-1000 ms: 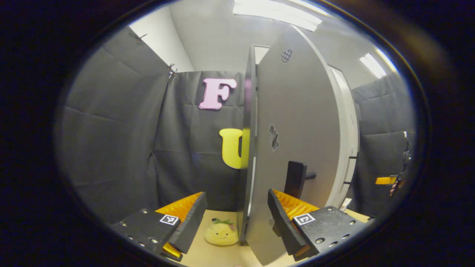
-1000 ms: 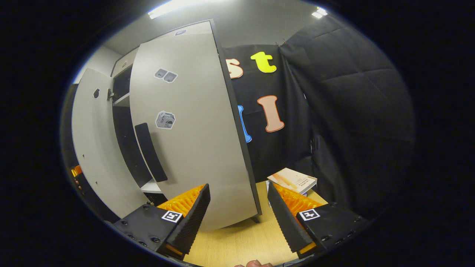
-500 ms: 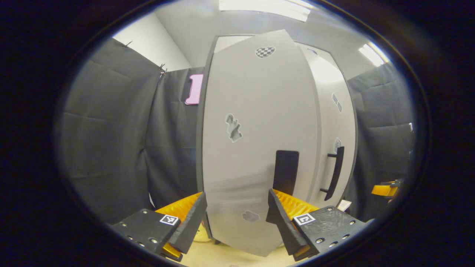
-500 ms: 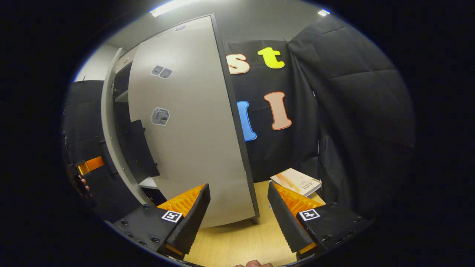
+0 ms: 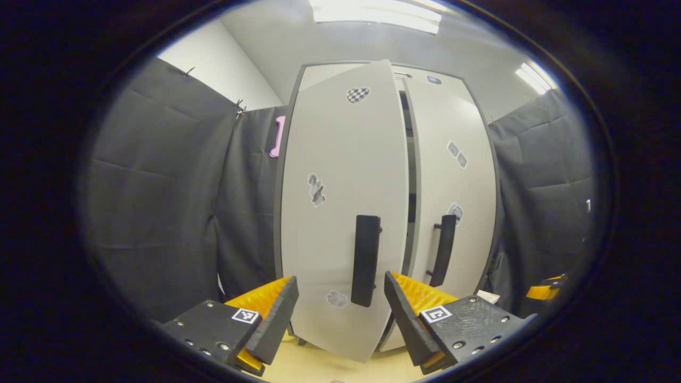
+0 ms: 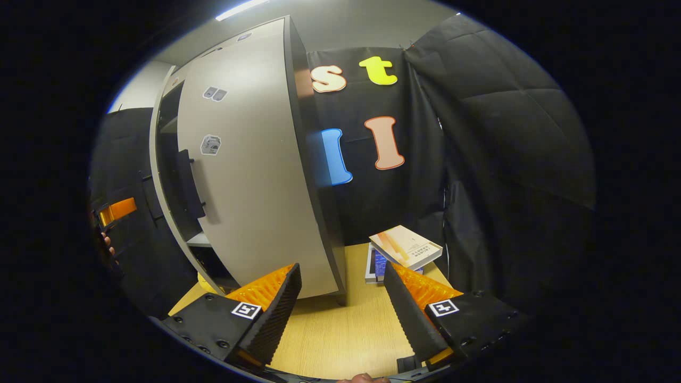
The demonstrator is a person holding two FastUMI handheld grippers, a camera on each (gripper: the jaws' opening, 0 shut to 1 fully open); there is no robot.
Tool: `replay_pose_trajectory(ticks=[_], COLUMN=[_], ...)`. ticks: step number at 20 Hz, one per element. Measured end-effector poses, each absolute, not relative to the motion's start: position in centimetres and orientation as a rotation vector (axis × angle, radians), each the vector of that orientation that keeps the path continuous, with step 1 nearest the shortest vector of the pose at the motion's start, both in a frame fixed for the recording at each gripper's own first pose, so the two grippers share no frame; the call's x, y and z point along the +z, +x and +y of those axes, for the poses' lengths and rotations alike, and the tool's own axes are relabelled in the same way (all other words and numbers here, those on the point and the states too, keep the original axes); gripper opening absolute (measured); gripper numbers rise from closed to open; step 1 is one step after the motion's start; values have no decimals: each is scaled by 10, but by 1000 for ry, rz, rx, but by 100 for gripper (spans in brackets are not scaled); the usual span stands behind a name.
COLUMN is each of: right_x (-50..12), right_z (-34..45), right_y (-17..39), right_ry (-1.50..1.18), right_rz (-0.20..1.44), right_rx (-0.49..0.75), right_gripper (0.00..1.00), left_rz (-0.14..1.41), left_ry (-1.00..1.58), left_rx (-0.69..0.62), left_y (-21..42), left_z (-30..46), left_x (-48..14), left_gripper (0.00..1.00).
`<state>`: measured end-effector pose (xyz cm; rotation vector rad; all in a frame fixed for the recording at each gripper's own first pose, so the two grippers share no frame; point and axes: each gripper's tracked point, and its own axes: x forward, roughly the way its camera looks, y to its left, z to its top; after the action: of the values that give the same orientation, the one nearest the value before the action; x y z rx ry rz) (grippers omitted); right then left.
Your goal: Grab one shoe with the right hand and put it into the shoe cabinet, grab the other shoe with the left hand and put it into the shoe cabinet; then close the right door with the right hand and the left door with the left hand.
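Shoe cabinet stands ahead of your left gripper, whose fingers are spread and empty; its two doors, left door and right door, are nearly closed. Your right gripper, also spread and empty, sees two books beside it.

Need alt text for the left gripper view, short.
A grey shoe cabinet fills the middle, its left door not quite shut and the right door nearly flush. The open left tool frames the left door's black handle.
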<state>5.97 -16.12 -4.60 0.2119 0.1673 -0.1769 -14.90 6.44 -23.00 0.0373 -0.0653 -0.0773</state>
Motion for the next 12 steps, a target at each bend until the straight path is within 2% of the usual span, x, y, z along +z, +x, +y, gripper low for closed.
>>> replay_pose_trajectory(ticks=[6,12], right_x=[-19,6], right_z=[-147,-105], right_y=[66,64], right_ry=[198,217], right_rz=[96,25], right_rx=[-179,-183], right_gripper=[98,98], left_rz=[-56,-44], left_ry=[26,11], left_rx=[-70,-30], left_y=[-196,-218], left_z=[83,137], left_x=[-231,-239], left_gripper=[94,94])
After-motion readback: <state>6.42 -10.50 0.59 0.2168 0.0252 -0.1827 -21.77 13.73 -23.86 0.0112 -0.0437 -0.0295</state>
